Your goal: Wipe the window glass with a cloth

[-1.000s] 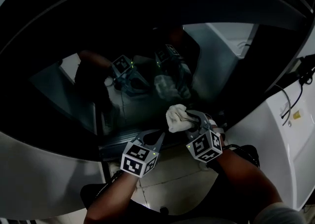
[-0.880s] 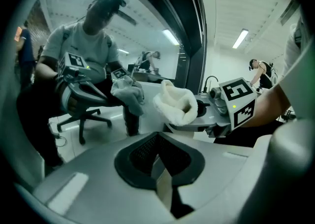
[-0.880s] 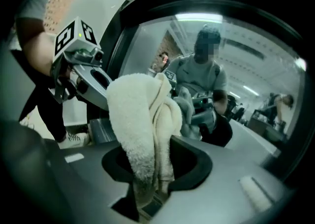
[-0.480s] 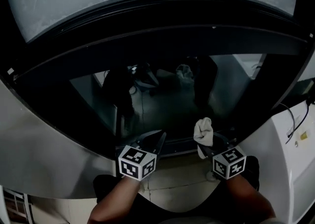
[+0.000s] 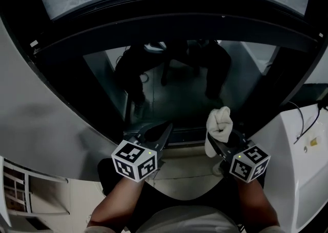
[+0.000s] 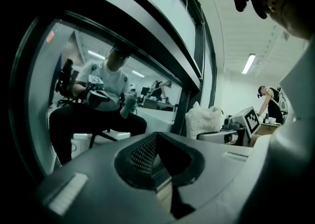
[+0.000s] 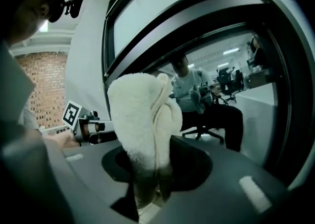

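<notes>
Dim indoor space with a large dark-framed window filling the upper and middle part of the head view, pale tiled floor (image 5: 179, 168) at the bottom centre. At lower right of that view, the right gripper (image 5: 221, 144) is clamped on a white cloth (image 5: 219, 122). The right gripper view confirms this: both jaws are pressed onto the lower end of the bunched fabric, which stands up from them as a thick folded roll. The cloth's long axis runs straight out along the jaws, pointing up the frame toward the glass (image 5: 174, 88). Its rounded top sits at the pane's lower right corner, over the bottom rail (image 5: 192, 135) of the frame. Whether the fabric touches the glass cannot be told from these views. Nearly all of the pane lies above and to the left of the cloth in the head view, so a wiping stroke would probably need to travel up and leftward. At lower centre-left, the left gripper (image 5: 165, 128) has its jaws pressed together with nothing between them, its tips pointing at the bottom rail just beside the cloth-bearing one. Only the right side carries the cloth, so it is the hand placed to do the wiping. The dark glass shows dim seated figures, likely reflections.
</notes>
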`<state>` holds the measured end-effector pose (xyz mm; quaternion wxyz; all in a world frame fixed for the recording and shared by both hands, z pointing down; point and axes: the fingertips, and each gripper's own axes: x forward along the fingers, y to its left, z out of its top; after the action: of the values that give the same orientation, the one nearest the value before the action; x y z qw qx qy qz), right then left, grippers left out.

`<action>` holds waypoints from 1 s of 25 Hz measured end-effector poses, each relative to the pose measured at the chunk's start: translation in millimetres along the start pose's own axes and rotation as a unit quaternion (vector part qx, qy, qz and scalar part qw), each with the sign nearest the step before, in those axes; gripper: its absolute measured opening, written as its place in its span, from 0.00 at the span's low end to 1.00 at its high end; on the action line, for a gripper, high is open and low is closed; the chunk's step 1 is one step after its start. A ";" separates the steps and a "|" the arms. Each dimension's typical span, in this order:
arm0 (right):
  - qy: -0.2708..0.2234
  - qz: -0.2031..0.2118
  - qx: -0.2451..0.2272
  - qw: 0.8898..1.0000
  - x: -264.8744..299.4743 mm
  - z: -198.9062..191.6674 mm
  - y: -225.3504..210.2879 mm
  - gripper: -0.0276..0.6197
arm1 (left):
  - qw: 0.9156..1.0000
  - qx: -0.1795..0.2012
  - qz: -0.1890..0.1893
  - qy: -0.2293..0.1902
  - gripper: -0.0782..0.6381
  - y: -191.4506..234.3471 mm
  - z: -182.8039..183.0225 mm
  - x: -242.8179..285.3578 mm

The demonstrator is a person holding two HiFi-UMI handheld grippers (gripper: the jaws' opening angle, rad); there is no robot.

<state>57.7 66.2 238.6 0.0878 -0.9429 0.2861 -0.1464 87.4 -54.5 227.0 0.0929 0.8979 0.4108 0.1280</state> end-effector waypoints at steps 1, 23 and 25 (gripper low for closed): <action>-0.005 0.005 0.001 1.000 -4.0 3.7 4.7 0.26 | 1.000 0.002 0.001 -0.004 0.13 -3.5 2.0 -6.9; -0.030 0.017 0.002 0.999 -49.0 15.0 33.5 0.26 | 0.998 0.019 0.037 -0.037 0.13 -15.6 21.9 -63.2; -0.029 0.018 0.003 0.999 -48.9 13.4 34.0 0.26 | 0.998 0.021 0.037 -0.039 0.13 -16.9 23.7 -64.5</action>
<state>5.8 67.0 206.5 0.1009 -0.9413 0.2996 -0.1186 42.0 -94.2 189.9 0.0856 0.9185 0.3761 0.0874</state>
